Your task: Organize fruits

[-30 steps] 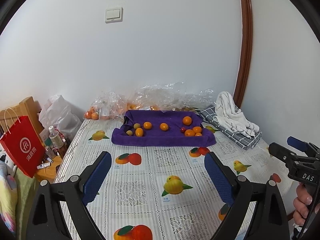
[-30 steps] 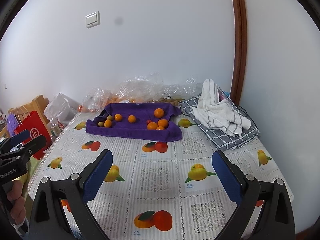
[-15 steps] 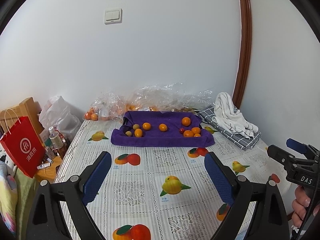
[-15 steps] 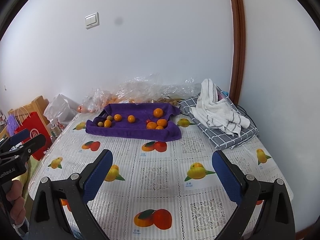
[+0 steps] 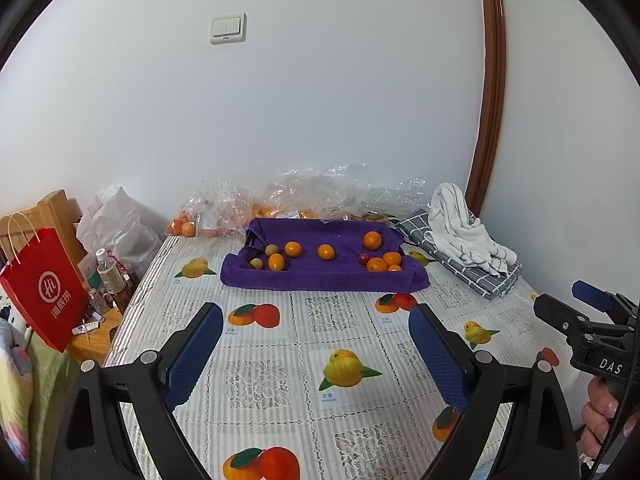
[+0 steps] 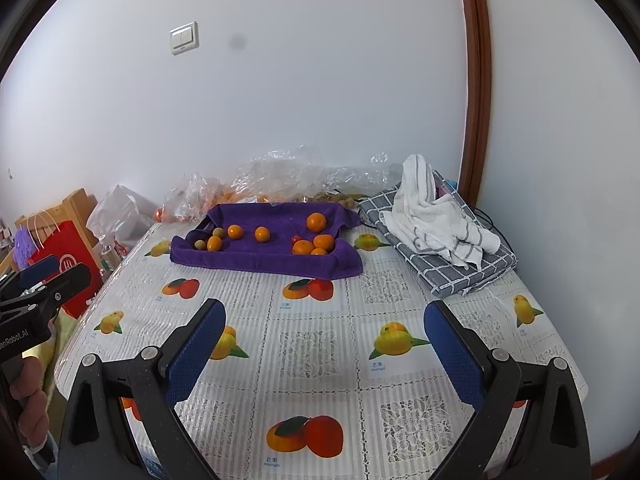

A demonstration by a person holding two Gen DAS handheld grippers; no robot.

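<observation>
Low over the near end of the counter, the left claw stands wide open with nothing between its blue pads, and the right claw beside it gapes just as wide and just as empty. Each is carried by a hand; the person's left hand shows at the edge of the right wrist view, the right hand at the edge of the left. Both claws sit well short of the fruit.

Beyond them, across the fruit-printed cloth, a purple towel lies toward the far side with its edges turned up. On it rest the oranges, scattered loosely, with a cluster at the right end, two small greenish fruits at the left, and one tiny red fruit, perhaps a cherry tomato. Behind the towel, against the wall, crumpled clear plastic bags hold more oranges. To the right, a white striped towel is heaped on a folded grey checked cloth. Off the left edge stands a red paper bag.
</observation>
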